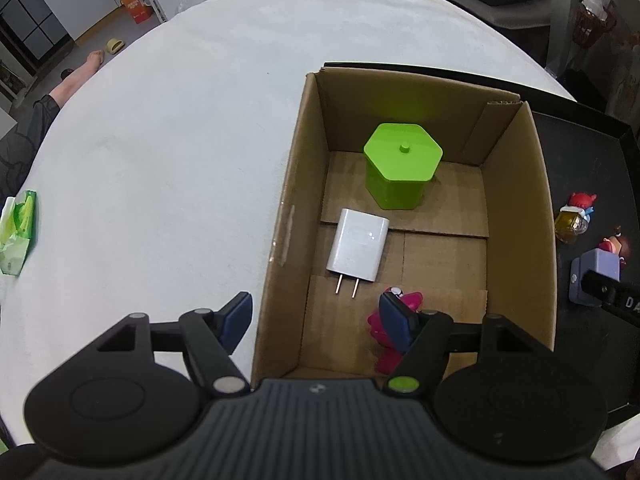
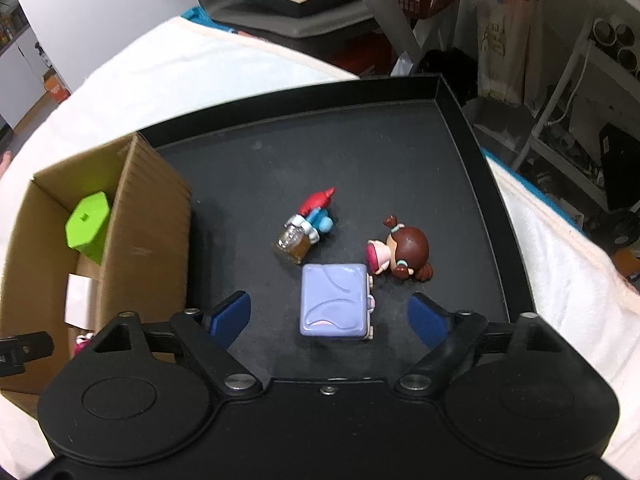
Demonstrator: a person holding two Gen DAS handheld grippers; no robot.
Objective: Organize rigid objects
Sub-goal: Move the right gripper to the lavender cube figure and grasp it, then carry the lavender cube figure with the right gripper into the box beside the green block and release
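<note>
A cardboard box [image 1: 520, 208] holds a green hexagonal container [image 1: 400, 166], a white charger plug [image 1: 357, 245] and a pink toy [image 1: 384, 336]. My left gripper [image 1: 316, 320] is open and empty above the box's near left wall. On the black tray [image 2: 360, 152] lie a purple suitcase toy [image 2: 334, 300], a brown-haired doll [image 2: 404, 254] and a red-and-blue figure with an amber bottle [image 2: 306, 228]. My right gripper [image 2: 328, 316] is open, its fingers either side of the suitcase toy, apart from it.
The box [image 2: 148, 232] stands on the tray's left part, on a white cloth-covered table [image 1: 160, 160]. A green tissue pack [image 1: 18, 236] lies at the table's left edge. Shelves and clutter stand behind the table [image 2: 560, 80].
</note>
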